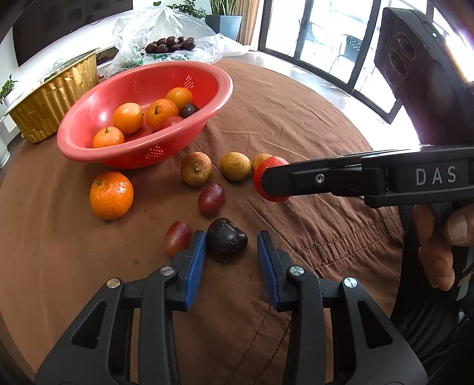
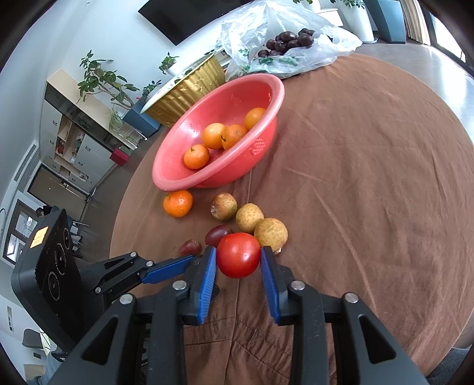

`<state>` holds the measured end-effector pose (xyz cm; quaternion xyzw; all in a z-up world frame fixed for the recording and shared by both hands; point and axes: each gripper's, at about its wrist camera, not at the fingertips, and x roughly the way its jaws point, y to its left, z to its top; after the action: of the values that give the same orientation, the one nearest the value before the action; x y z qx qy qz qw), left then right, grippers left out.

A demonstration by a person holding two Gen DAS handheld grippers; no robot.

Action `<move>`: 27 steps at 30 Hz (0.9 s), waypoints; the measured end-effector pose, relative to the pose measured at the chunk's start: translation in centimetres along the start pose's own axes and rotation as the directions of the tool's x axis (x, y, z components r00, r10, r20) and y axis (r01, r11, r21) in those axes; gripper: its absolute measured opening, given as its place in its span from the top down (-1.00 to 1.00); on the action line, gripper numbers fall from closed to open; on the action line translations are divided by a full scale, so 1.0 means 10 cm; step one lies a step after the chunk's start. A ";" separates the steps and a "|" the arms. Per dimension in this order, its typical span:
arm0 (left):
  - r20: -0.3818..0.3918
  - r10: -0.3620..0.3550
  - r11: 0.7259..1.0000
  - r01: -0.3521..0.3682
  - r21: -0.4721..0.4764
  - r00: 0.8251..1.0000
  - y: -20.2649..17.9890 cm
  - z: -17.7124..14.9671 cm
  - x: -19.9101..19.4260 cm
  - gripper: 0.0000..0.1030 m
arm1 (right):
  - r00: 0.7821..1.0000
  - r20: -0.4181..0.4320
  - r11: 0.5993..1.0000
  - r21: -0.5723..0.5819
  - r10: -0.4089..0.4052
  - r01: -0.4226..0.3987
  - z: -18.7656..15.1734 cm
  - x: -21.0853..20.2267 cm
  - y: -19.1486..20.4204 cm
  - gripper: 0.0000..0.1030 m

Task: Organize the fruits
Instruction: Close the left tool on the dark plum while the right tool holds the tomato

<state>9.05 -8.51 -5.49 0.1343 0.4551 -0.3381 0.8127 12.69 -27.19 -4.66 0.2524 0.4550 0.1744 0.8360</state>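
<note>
1. Left wrist view. Landmark: red colander [image 1: 89, 142] on a brown cloth [image 1: 296, 124].
   - Inside the colander: four oranges [image 1: 128, 117], one dark plum [image 1: 189, 110] and a reddish fruit partly hidden among them.
   - Just in front of the colander on the cloth: a loose orange [image 1: 111, 195], three tan round fruits [image 1: 196, 168] in a row, and a red grape-like fruit [image 1: 211, 198].
   - Nearer the camera than the colander: a dark plum [image 1: 226, 243] between the blue pads of the left gripper [image 1: 231, 248]. A gap shows on the right side and the left pad sits at the plum's edge, so the jaws are not clamped. A second reddish fruit [image 1: 177, 242] lies just outside the left pad.
   - Right of the colander: the right gripper [image 1: 271, 180], seen side-on and clenched on a red tomato [image 1: 263, 171] held above the cloth; a hand [image 1: 438, 245] holds its handle.
   - Behind the colander: a gold foil tray [image 1: 53, 100] and a clear plastic bag [image 1: 166, 26] with dark fruit.

2. Right wrist view. Same landmark: red colander [image 2: 266, 97].
   - Four oranges show inside it.
   - In front of it: the loose orange [image 2: 177, 203], the three tan fruits [image 2: 249, 217] and two reddish fruits [image 2: 217, 234].
   - Nearest the camera: the tomato [image 2: 238, 254] gripped between both blue pads of the right gripper [image 2: 238, 260].
   - Left of that: the left gripper [image 2: 189, 262], low to the cloth.
</note>
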 end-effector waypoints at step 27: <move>0.081 -0.007 0.997 0.013 -0.076 0.997 0.13 -0.07 -0.23 0.52 | 1.000 0.027 1.000 -0.018 0.007 -0.006 0.03 -0.08 0.07 0.35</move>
<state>8.65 -6.24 -4.08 0.0870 0.4354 -0.3295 0.8332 12.46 -27.09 -3.58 0.2487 0.4413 0.1777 0.8437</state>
